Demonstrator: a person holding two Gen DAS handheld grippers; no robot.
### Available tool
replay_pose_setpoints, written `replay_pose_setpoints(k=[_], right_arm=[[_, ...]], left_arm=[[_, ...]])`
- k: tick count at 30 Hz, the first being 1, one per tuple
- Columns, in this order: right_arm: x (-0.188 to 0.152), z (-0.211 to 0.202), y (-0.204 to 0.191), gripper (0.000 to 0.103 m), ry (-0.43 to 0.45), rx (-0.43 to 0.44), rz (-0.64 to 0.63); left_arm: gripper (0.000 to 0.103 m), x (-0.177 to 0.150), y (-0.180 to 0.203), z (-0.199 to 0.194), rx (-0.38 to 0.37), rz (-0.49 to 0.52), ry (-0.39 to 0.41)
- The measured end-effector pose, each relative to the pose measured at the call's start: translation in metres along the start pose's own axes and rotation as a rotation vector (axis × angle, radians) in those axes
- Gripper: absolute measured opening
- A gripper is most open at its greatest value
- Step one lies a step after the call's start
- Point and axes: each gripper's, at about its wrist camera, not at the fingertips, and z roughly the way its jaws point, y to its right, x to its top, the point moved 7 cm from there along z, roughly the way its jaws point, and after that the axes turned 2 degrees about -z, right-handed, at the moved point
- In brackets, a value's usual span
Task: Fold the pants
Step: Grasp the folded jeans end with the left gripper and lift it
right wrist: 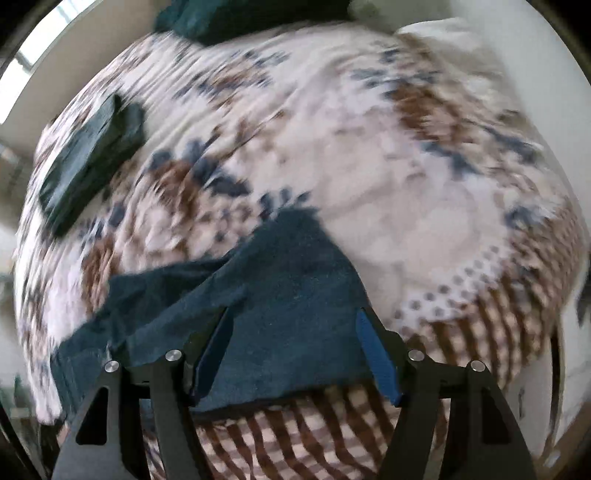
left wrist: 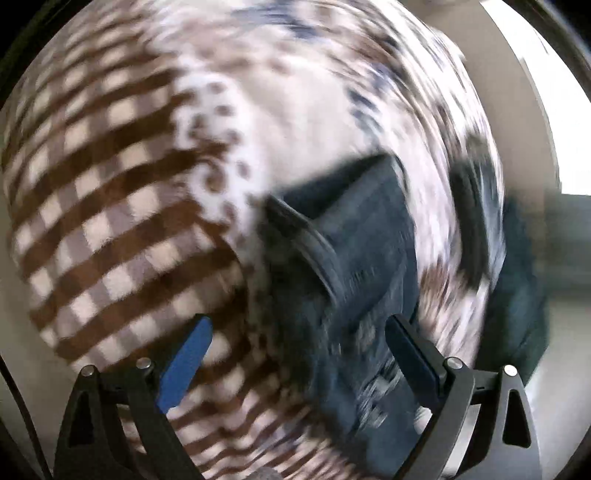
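Note:
The dark blue pants (right wrist: 280,288) lie on a bed, partly folded, with a fold edge running toward the left. My right gripper (right wrist: 295,350) hangs over them pointing down, open, its blue pads either side of the cloth and not pressing on it. In the left wrist view the picture is smeared by motion. There the pants (left wrist: 351,240) show as a dark blue folded shape right of centre. My left gripper (left wrist: 299,350) stands wide open, empty, its left finger over the checked cover and its right finger over the pants' edge.
The bed wears a white cover (right wrist: 388,192) with brown and blue flowers and a brown checked band (left wrist: 110,229). A folded dark garment (right wrist: 88,162) lies at the bed's far left, another dark pile (right wrist: 229,14) at its far edge. Pale walls and floor surround the bed.

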Motion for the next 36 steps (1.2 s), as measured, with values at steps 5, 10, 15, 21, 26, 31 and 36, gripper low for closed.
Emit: replay_pose_setpoints(k=[5,10,15,21,26,31,36], right_arm=[[-0.004,-0.005,0.004,0.072,0.023,-0.011,0.047],[-0.019,0.021,-0.022,0.071,-0.025,-0.014,-0.016],[-0.025,0.023,-0.058,0.071,0.029,-0.025,-0.139],[-0.028,0.034,-0.084,0.071,0.016,0.002,-0.219],[-0.042,0.06,-0.09,0.071,-0.006,-0.029,-0.326],[-0.057,0.084,-0.083,0.071,-0.079,-0.035,-0.356],[-0.063,0.091,-0.079,0.071,-0.098,-0.019,-0.354]], left_arm=[[0.096,0.014,-0.002,0.035,-0.037,-0.057,-0.008],[0.089,0.016,0.016,0.025,0.0,0.027,0.083],[0.085,0.005,0.028,0.017,-0.012,0.095,0.156],[0.084,0.026,0.014,0.033,-0.062,0.049,0.151],[0.078,0.008,0.035,0.011,-0.06,0.179,0.198],[0.077,0.027,0.017,0.037,-0.059,0.121,0.154],[0.038,0.031,0.026,0.027,0.015,0.158,0.197]])
